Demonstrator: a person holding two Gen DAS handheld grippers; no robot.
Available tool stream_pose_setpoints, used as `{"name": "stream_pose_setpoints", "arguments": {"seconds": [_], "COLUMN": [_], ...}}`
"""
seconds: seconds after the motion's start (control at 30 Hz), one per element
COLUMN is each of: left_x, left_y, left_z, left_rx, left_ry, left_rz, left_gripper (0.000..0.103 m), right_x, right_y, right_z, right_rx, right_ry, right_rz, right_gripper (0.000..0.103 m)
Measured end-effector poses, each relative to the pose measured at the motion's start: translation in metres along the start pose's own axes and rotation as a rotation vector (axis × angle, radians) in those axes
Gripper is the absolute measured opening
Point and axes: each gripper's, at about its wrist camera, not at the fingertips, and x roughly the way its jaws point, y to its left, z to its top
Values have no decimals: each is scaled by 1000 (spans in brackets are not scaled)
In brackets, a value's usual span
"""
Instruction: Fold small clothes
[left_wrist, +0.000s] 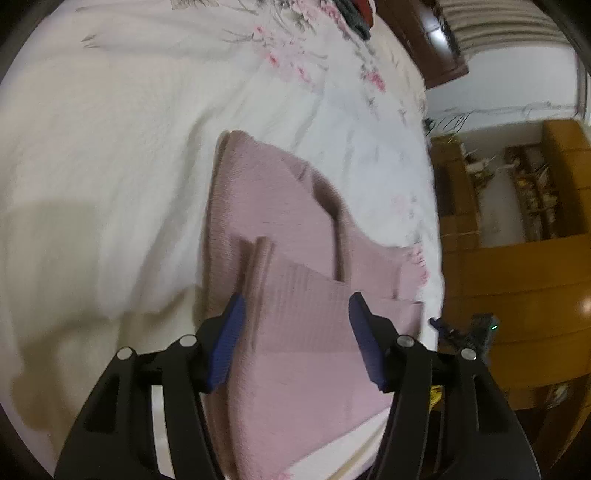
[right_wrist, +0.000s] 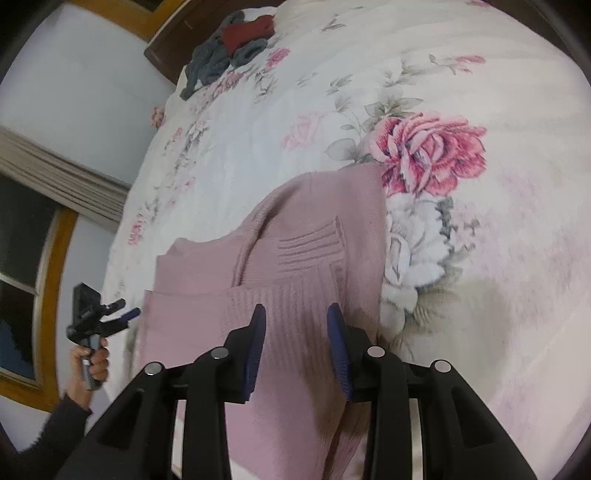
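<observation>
A pink ribbed knit garment (left_wrist: 295, 229) lies partly folded on the white floral bedspread (left_wrist: 110, 147), near the bed's edge. My left gripper (left_wrist: 297, 306) hovers over its near part, open, with the blue pads (left_wrist: 229, 339) apart and cloth showing between them. In the right wrist view the same garment (right_wrist: 295, 251) lies with its folded layers toward me. My right gripper (right_wrist: 296, 314) is open just above the ribbed part, and nothing is pinched. The left gripper (right_wrist: 123, 314) shows at the garment's left edge, held by a hand (right_wrist: 92, 363).
A pile of dark grey and red clothes (right_wrist: 229, 48) lies at the far end of the bed by a dark wooden headboard (right_wrist: 166, 51). A wooden cabinet (left_wrist: 517, 266) stands past the bed's edge. A window (right_wrist: 22, 280) and curtain are on the left wall.
</observation>
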Motion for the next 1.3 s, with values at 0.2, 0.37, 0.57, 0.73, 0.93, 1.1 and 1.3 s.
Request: {"name": "stream_pose_setpoints", "arguments": {"seconds": [0.2,0.37,0.57,0.73,0.93,1.1,1.3], "left_x": [16,27,26,22,5,-25,-46], "left_y": [-7,-14,-17,-32,-43,-63,-90], "left_z": [7,4,-2,-10,-21,-28,-20], "left_rx": [70,140,209,305,299,316,361], "left_ry": [30,63,38,-3,-70,-138,-210], "left_rz": [95,144,210,241,163,80,34], "left_gripper": [64,61,19,7,6,6,5], "right_x": [22,29,28,23,10,-19,-44], "right_y": [-10,-15,-8,-5,6,22,40], "right_z": [4,3,-5,-11,-17,-22,-9], "right_rx": [3,-4,-95,-139,-161,-168,-182], "right_ry": [15,31,20,-13,-62,-123,-191], "right_rz": [-9,8,-25,-49,-63,-45,-53], "right_gripper": [38,39,27,14,9,9,9]}}
